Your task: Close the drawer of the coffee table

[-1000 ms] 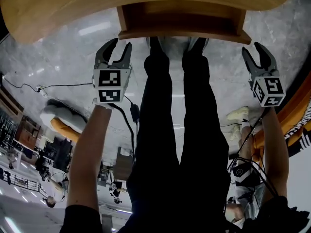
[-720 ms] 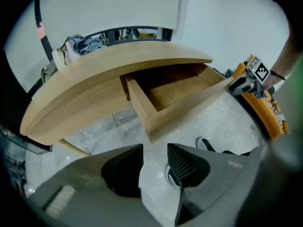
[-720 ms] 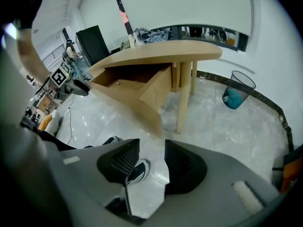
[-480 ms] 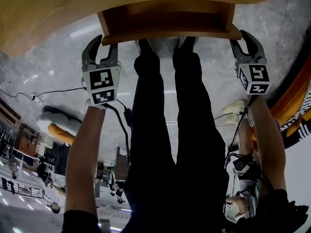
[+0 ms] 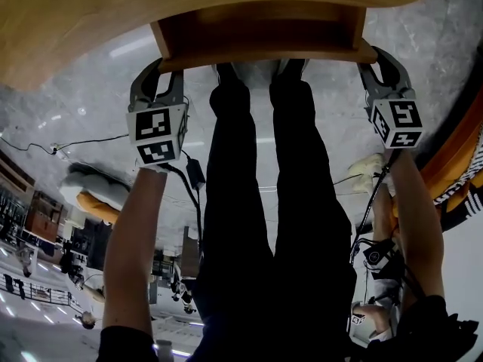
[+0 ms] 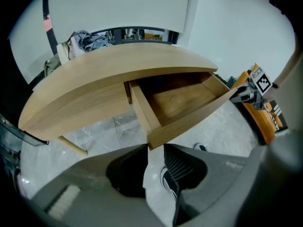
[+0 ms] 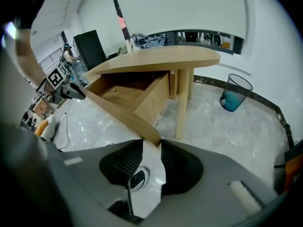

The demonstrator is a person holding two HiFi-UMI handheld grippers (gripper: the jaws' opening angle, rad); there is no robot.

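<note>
Left gripper (image 5: 166,70), right gripper (image 5: 375,60), closing on drawer (image 5: 260,32)

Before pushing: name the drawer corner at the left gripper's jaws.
The drawer's corner at the head view's left, not the right one; the left gripper, jaws closing, has it between its tips.

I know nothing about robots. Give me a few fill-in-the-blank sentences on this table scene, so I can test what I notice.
1. The drawer of the coffee table stands ___.
2. The bin on the floor is ___ in colour.
3. The left gripper sits at a ___ of the drawer front.
Missing words: open; blue; corner.
The left gripper's jaws are closing, with that corner between them.
</note>
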